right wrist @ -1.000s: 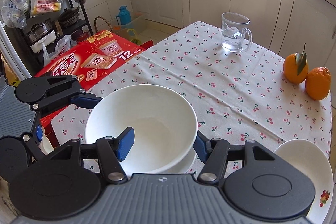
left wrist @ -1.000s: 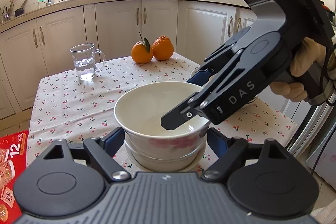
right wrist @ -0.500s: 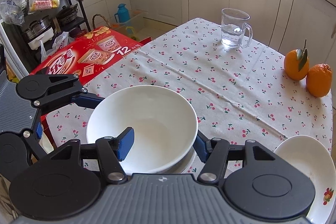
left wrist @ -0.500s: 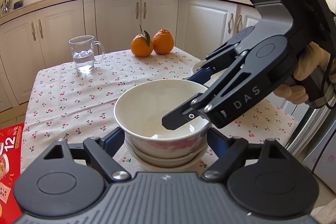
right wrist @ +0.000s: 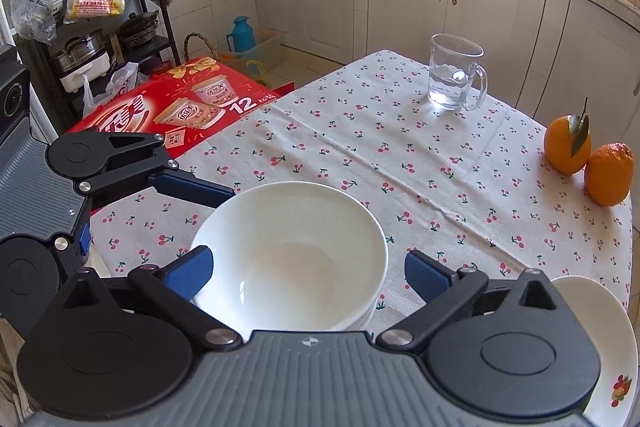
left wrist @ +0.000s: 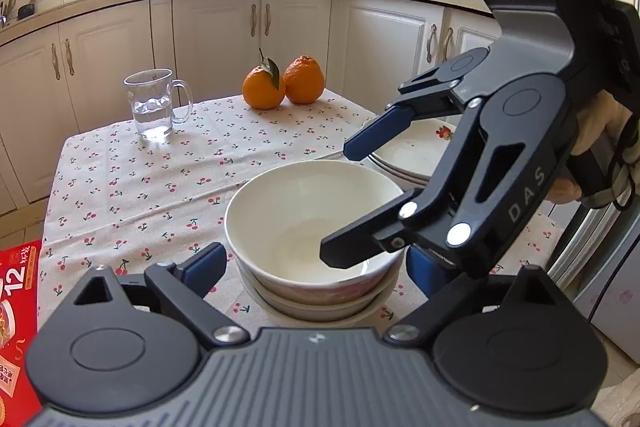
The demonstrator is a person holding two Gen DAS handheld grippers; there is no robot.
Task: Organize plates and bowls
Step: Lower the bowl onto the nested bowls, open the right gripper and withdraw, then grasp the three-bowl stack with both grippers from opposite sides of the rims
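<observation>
White ceramic bowl (left wrist: 312, 223) sits nested on top of a short stack of bowls (left wrist: 320, 303), near edge of the table with the cherry-print cloth (left wrist: 168, 183). Pink floral band shows on the top bowl's outer wall in the left wrist view. Bowl interior empty, glossy.

Left gripper (left wrist: 316, 267): jaws have just been opening; they now stand spread, one blue pad left of the bowl stack, the other right of it, neither pressing the wall. The bowl lies between them, not gripped.

Right gripper (right wrist: 308, 269): jaws have just been opening too, now spread wide. Blue pads flank the bowl's near rim in the right wrist view, left pad just beside the rim, right pad clear of it. No grip. In the left wrist view this gripper comes in from the right, its lower finger over the bowl's inside, its upper finger out beyond the far rim. A gloved hand (left wrist: 600, 131) holds its handle.

Stack of white plates (left wrist: 408, 155) with a red fruit print sits to the right of the bowls, just beyond them.

Far side of table: clear glass mug with some water (left wrist: 154, 105) at far left; two oranges (left wrist: 284, 89), touching, one with a leaf, at far centre.

Red printed carton (right wrist: 168, 111) sits off the table's left edge, lower down.
</observation>
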